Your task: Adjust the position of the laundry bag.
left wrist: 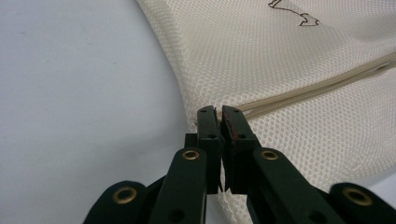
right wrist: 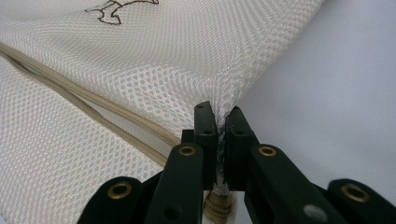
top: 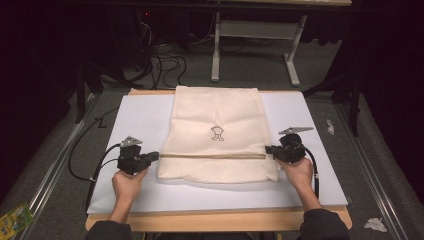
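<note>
High view: green-and-yellow packet (top: 14, 218) on the floor at far left, off the worktop (top: 145, 197). Worktop covered by a white sheet, wooden edge showing along the near side. Left hand (top: 127, 183) holds the left gripper (top: 155, 156) at the left edge of a cream mesh bag (top: 216, 135), level with the zip line (top: 212, 156) that runs across the bag near its lower end. Left gripper view: jaws nearly together, tips at the bag's edge right where the zip (left wrist: 322, 86) ends; a sliver of gap between the pads, and I cannot tell for certain whether mesh is pinched there. Bag lies flat in the middle of the worktop, long side running away from the person, far end reaching the far edge; small dark outline logo (top: 217, 133) near its centre. Right hand (top: 299, 172) holds the right gripper (top: 268, 149) at the bag's right edge, same zip level. Right gripper view: jaws clamped on a fold of mesh (right wrist: 224, 109), fabric gathered and pulled up between the pads; zip (right wrist: 84, 105) runs off to the left. Crumpled white scrap (top: 375, 224) on the floor at far right.
</note>
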